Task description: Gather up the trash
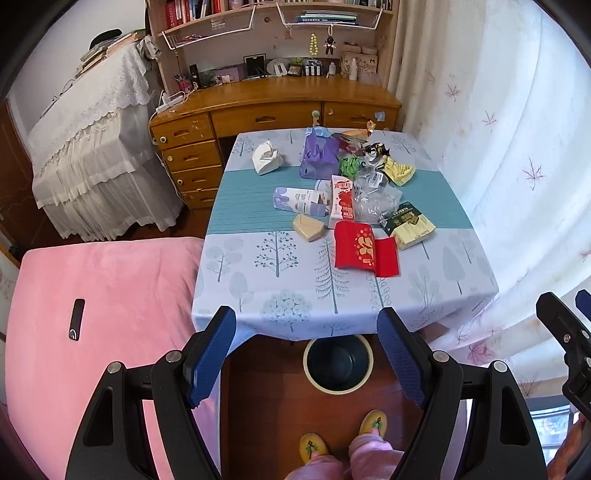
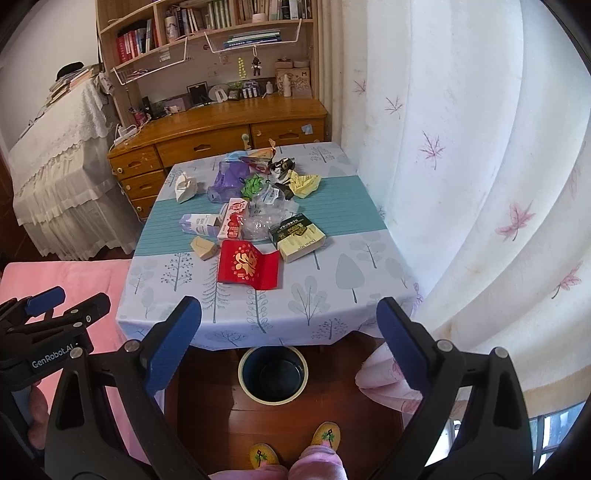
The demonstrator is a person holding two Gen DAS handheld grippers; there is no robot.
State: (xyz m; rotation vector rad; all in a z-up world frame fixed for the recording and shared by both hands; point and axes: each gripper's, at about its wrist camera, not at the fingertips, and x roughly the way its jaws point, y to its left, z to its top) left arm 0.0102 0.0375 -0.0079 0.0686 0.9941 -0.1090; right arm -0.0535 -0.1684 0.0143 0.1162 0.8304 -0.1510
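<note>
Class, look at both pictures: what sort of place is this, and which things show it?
Probably a bedroom or study at home: a pink bed beside the table, a wooden desk under bookshelves, and a curtained window.

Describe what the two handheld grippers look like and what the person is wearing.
Both the left gripper and right gripper have black angular plastic frames with silver pivot bolts and textured blue finger pads. White "GenRobot.AI" lettering marks the left one. The person wears pink trousers and yellow patterned slippers.

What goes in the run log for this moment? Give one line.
phase: start | left gripper: open, empty | right gripper: open, empty | red paper envelope: on table | dark round bin: on floor, empty
</note>
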